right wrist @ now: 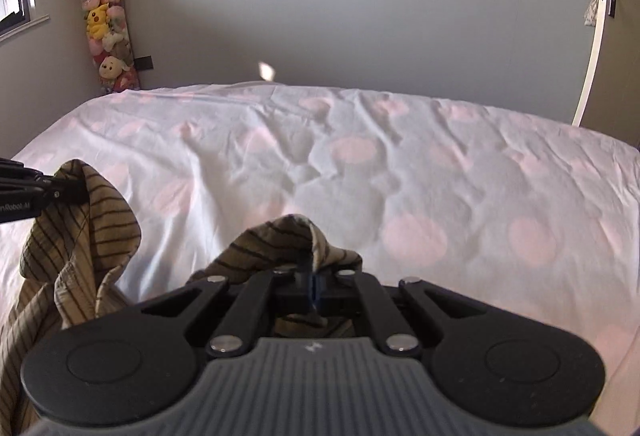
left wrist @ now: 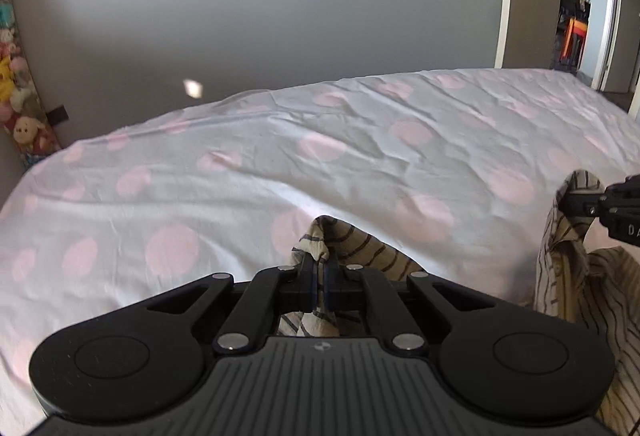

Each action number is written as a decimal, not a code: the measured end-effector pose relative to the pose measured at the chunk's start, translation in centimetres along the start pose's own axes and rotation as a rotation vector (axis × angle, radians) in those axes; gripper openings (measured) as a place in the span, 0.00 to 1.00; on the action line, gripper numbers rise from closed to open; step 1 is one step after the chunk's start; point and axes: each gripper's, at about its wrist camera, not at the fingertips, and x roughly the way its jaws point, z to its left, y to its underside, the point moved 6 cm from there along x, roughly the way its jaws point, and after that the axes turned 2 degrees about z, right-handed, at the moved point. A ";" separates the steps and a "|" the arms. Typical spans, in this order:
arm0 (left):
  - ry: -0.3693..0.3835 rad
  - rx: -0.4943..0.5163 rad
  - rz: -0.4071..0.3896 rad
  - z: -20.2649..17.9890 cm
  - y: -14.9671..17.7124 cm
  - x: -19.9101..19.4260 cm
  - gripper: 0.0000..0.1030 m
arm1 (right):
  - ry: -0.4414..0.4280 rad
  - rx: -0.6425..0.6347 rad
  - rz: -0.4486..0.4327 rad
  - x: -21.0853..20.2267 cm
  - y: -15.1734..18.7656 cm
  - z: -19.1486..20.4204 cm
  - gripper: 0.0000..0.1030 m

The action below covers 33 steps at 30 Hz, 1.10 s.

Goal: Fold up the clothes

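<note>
We find the left claw [left wrist: 320,278] clenched on a bunched fold of the striped shirt [left wrist: 362,246], low in the centre of its frame. The right claw [right wrist: 309,274] is likewise clenched on another fold of the same shirt, low centre in its own view. The rest of the shirt hangs between them, over the bed [left wrist: 224,172] with its pink-dotted sheet. A column of plush toys [right wrist: 106,16] stands in the upper left corner.
</note>
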 end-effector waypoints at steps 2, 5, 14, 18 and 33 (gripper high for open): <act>-0.030 0.012 0.021 -0.4 0.4 1.3 0.01 | 0.009 -0.020 0.017 1.1 0.0 0.5 0.02; -0.076 -0.006 0.057 -0.3 1.5 3.1 0.01 | 0.042 -0.048 0.047 2.8 0.9 1.0 0.01; -0.004 -0.067 0.082 0.4 5.0 2.5 0.57 | 0.023 0.085 0.122 3.1 4.4 -1.4 0.63; 0.008 -0.022 0.055 0.7 4.2 0.3 0.57 | 0.026 0.112 0.095 0.3 4.7 -3.9 0.65; 0.218 0.022 0.179 -8.6 6.0 -0.5 0.47 | -0.010 0.193 0.020 -7.1 11.6 -1.5 0.43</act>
